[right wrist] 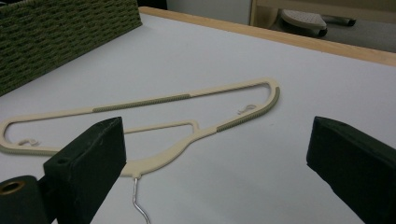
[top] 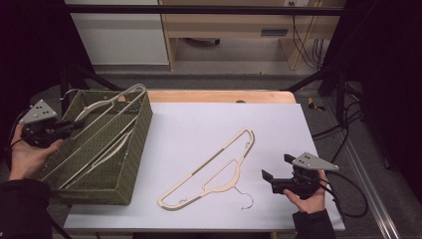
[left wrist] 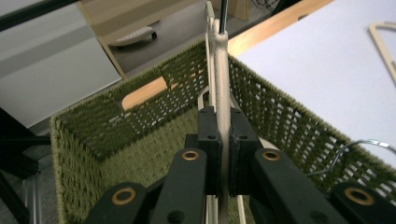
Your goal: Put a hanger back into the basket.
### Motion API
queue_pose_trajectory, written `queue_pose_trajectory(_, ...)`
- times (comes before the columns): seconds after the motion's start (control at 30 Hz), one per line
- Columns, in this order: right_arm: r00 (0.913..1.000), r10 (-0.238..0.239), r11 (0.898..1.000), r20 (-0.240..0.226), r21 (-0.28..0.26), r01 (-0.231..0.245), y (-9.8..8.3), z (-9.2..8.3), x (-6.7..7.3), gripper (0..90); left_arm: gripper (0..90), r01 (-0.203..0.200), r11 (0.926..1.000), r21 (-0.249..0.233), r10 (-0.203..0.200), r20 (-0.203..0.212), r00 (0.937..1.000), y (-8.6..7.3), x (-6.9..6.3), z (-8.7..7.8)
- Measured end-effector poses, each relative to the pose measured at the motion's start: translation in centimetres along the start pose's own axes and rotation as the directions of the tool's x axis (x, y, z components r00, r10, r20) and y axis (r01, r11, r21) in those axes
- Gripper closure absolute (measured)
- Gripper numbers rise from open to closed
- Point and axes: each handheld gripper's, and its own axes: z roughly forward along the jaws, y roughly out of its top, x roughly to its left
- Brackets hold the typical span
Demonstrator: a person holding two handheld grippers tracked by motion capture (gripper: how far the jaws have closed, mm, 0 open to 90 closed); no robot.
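Hanger (left wrist: 222, 100) lower end hidden behind left gripper (left wrist: 223, 154)

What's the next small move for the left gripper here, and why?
Probably ease the jaws open and let go. The left gripper is shut on a cream hanger already down inside the green woven basket with the other hangers. The right gripper stands open in front of the hanger on the table, likely the next pick.
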Motion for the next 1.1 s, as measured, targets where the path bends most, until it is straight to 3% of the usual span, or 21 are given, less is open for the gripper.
queue_pose_trajectory(0.33, 1.0, -0.004, 1.0, 0.002, 0.008, 0.004, -0.1, 0.2, 0.1, 5.3, 85.7, -0.026, 0.9937, 0.109, 0.028, -0.02, 0.9994, -2.8, -1.4, 2.9)
queue_pose_trajectory(0.6, 1.0, -0.002, 1.0, -0.001, 0.006, 0.002, -0.1, 0.3, 0.1, 5.3, 85.4, 0.032, 0.9939, 0.106, -0.03, -0.013, 0.9995, -5.1, -1.9, 4.1)
queue_pose_trajectory(0.73, 1.0, -0.003, 1.0, -0.003, 0.003, 0.003, -0.1, 0.3, 0.2, 5.4, 82.9, 0.038, 0.9901, 0.135, -0.041, 0.016, 0.999, -5.9, -2.3, 4.5)
queue_pose_trajectory(0.97, 1.0, -0.004, 1.0, -0.004, 0.008, 0.004, -0.2, 0.4, 0.3, 5.9, 78.0, 0.018, 0.9793, 0.202, -0.034, 0.073, 0.9968, -5.7, -3.7, 5.4)
queue_pose_trajectory(1.1, 0.9999, -0.009, 1.0, -0.007, 0.005, 0.009, -0.2, 0.3, 0.2, 6.1, 69.9, 0.025, 0.9734, 0.228, -0.047, 0.089, 0.9949, -5.7, -4.1, 5.7)
